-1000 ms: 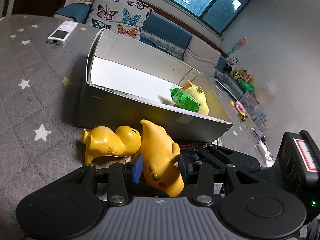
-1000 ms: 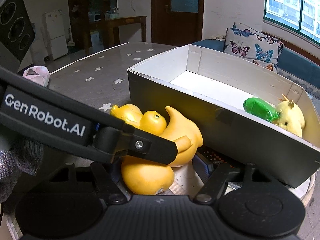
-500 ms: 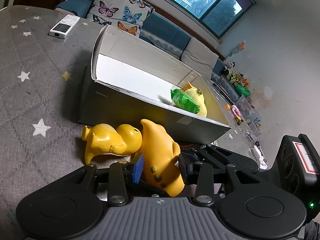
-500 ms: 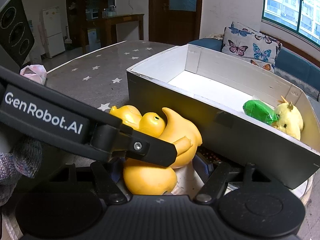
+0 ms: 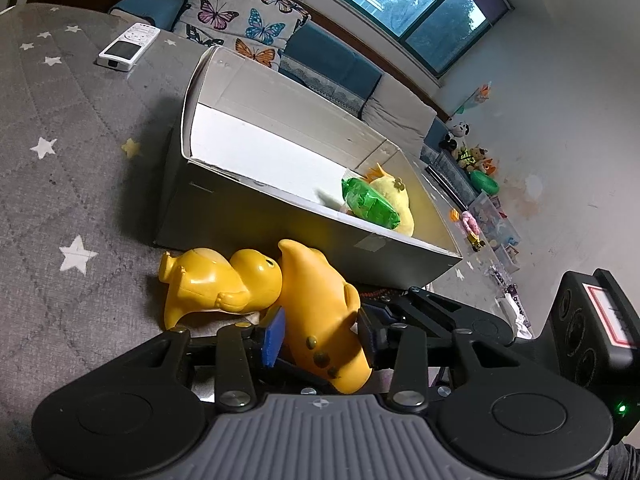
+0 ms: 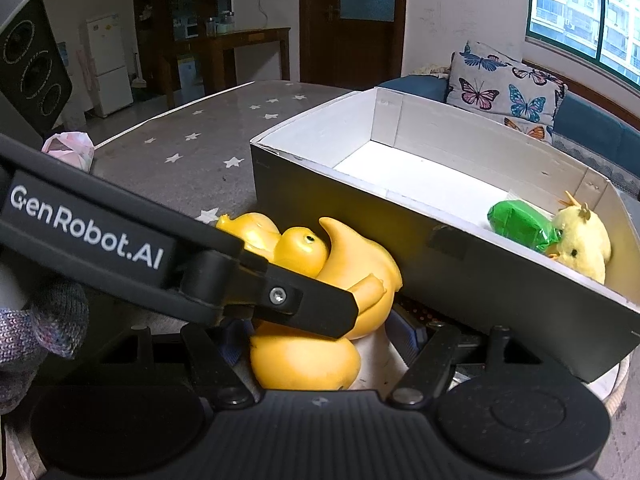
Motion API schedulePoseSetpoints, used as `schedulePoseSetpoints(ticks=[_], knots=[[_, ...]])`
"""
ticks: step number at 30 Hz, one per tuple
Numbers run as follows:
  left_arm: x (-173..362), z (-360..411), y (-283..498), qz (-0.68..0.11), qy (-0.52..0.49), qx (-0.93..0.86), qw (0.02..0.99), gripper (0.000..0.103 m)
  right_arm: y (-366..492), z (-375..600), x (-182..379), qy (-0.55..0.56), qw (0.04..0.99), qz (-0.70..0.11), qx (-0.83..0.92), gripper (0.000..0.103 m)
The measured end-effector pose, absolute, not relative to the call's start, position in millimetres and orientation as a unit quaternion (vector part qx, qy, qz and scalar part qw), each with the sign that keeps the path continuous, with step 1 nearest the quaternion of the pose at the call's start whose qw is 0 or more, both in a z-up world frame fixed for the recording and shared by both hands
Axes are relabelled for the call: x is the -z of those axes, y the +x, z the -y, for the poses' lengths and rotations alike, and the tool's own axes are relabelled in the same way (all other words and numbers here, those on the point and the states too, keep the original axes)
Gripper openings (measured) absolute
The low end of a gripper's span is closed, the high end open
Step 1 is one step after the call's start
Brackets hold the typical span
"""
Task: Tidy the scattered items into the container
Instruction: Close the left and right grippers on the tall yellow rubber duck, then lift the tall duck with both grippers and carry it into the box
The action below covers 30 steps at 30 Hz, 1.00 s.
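Note:
A large yellow rubber duck (image 5: 320,312) lies on the grey star-patterned table (image 5: 60,184) in front of an open cardboard box (image 5: 248,216). My left gripper (image 5: 320,336) is shut on it, blue pads on both sides. A smaller yellow duck (image 5: 216,284) lies against it on the left. In the right wrist view the large duck (image 6: 352,280) sits between the right gripper's (image 6: 320,336) spread fingers, and the left gripper's arm crosses in front. The box (image 6: 440,248) holds a green packet (image 6: 520,224) and a yellow plush chick (image 6: 580,240).
A white remote (image 5: 128,46) lies on the table beyond the box. A pink crumpled bag (image 6: 68,148) sits at the table's far edge. A sofa with butterfly cushions (image 5: 240,28) stands behind the table. Toys line the floor by the wall (image 5: 480,184).
The left gripper stays shut on the large duck. Both views shift slightly: the box and ducks sit a little lower and closer. The ducks stay on the table.

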<state>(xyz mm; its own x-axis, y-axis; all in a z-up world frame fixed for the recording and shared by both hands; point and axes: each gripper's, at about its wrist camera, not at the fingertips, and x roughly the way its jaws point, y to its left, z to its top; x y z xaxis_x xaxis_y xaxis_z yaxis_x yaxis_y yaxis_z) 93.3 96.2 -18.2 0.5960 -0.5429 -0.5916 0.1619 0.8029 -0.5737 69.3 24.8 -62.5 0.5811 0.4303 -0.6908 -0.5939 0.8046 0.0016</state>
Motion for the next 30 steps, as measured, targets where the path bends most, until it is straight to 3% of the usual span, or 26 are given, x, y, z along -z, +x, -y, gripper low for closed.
schedulePoseSetpoints(ticks=[4, 15, 30], knots=[[17, -95, 92, -0.403, -0.239, 0.201, 0.86, 0.042, 68, -24, 61, -0.115, 0.883, -0.351, -0.289, 0.068], [2, -84, 67, -0.408, -0.227, 0.183, 0.865, 0.042, 46, -17, 51, -0.116, 0.884, -0.335, -0.304, 0.067], [-53, -60, 47, -0.367, -0.195, 0.167, 0.894, 0.041, 29, 4, 7, -0.092, 0.901, -0.282, -0.316, 0.064]])
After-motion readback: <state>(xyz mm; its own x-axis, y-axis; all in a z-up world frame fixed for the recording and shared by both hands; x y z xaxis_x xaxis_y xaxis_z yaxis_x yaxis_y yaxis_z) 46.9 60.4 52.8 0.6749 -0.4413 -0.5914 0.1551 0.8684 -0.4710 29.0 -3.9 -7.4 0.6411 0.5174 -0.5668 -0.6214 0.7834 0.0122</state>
